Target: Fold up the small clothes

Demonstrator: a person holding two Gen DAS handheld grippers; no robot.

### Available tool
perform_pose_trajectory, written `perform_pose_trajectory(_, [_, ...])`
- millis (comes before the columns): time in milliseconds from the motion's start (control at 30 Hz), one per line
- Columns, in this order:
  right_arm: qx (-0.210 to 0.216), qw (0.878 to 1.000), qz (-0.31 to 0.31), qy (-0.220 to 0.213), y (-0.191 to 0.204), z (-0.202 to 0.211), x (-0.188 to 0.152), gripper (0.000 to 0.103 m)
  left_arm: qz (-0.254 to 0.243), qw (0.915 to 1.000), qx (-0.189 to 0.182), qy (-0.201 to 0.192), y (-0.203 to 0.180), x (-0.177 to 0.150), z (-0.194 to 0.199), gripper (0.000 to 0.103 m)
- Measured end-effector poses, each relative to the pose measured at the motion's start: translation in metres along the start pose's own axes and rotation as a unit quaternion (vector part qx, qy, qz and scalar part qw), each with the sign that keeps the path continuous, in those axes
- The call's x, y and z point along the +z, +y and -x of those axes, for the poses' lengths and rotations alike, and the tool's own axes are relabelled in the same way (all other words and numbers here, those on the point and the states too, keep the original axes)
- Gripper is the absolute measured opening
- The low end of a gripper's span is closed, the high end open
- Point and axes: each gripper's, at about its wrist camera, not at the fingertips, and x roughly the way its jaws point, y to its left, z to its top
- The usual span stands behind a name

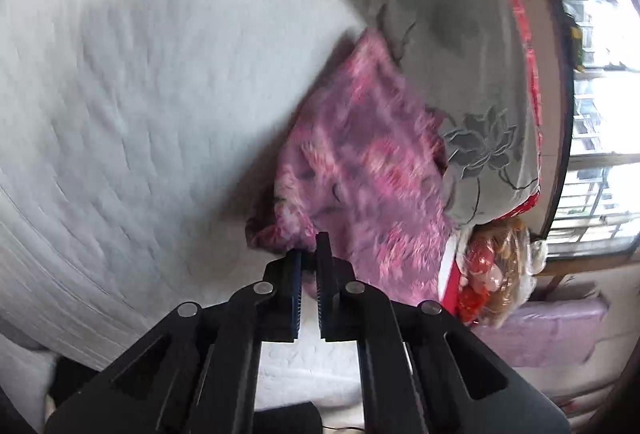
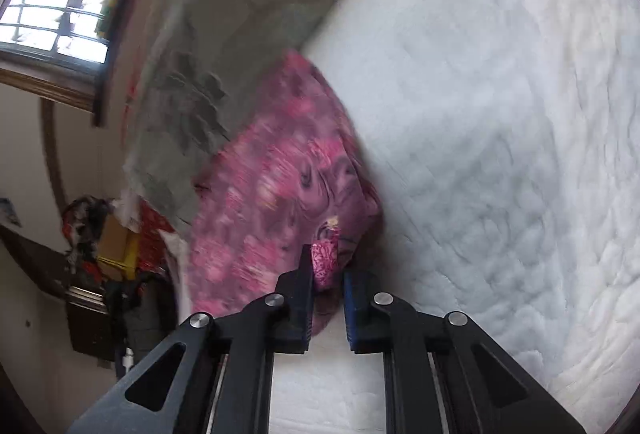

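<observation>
Both tongs, left gripper [image 1: 309, 254] and right gripper [image 2: 326, 270], pinch the pink floral garment [image 1: 360, 170] low in frame, mid-fold; next, probably lay it flat on the white quilt [image 1: 140, 74].

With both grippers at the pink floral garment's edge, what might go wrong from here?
1. The left gripper pinches only the very hem of the pink floral garment, so it may slip.
2. The grey cloth overlaps the garment and may drag along.
3. The right gripper holds a bunched fold, risking an uneven crease.

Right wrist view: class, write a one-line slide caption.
Right gripper fingers pinch a pink floral garment at its edge on a white quilted bed.
</observation>
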Motion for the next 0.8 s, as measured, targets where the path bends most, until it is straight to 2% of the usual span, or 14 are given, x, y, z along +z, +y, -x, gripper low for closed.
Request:
perform_pose_trajectory(100, [0.008,0.999,0.035,-0.023,0.016,0.017,0.014,0.011,-0.031,0.9993,0.020,-0.002,-0.008,0.002,0.003,0.004])
perform_pose_trajectory(167, [-0.020,0.999,0.049,-0.014,0.016,0.012,0.016,0.011,-0.045,0.9979,0.045,0.004,-0.010,0.000,-0.006,0.004])
perform_pose_trajectory(267, [-0.059,0.998,0.031,0.008,-0.005,0.000,0.007,0.011,-0.054,0.9956,0.072,0.027,0.000,-0.007,-0.018,0.004])
perform_pose_trajectory(367, [-0.084,0.995,-0.003,0.043,-0.036,-0.012,-0.007,0.012,-0.053,0.9953,0.071,0.039,0.010,-0.011,-0.014,0.004])
perform_pose_trajectory(400, [-0.072,0.996,-0.006,0.047,-0.039,-0.011,-0.009,0.013,-0.059,0.9954,0.067,0.036,0.012,-0.011,-0.006,0.004])
perform_pose_trajectory(467, [-0.083,0.996,0.002,0.043,-0.033,-0.005,-0.006,0.020,-0.079,0.9953,0.050,0.023,0.008,-0.010,0.008,0.004])
perform_pose_trajectory(500, [-0.096,0.995,0.011,0.036,-0.028,0.000,-0.003,0.021,-0.094,0.9944,0.047,0.014,0.004,-0.007,0.016,0.004])
perform_pose_trajectory(533, [-0.110,0.994,0.023,0.014,-0.022,0.009,0.004,0.021,-0.114,0.9924,0.047,-0.001,-0.005,-0.003,0.024,0.006])
perform_pose_trajectory(600, [-0.109,0.993,0.035,-0.021,-0.013,0.019,0.017,0.022,-0.151,0.9869,0.054,-0.019,-0.028,0.007,0.027,0.016])
perform_pose_trajectory(667, [-0.095,0.994,0.042,-0.029,-0.002,0.016,0.034,0.029,-0.171,0.9827,0.066,-0.027,-0.048,0.018,0.020,0.037])
perform_pose_trajectory(733, [-0.097,0.993,0.063,-0.015,0.015,-0.005,0.051,0.035,-0.197,0.9761,0.087,-0.028,-0.079,0.039,-0.004,0.039])
perform_pose_trajectory(800, [-0.106,0.991,0.078,-0.005,0.026,-0.026,0.063,0.036,-0.210,0.9722,0.103,-0.016,-0.092,0.058,-0.025,0.039])
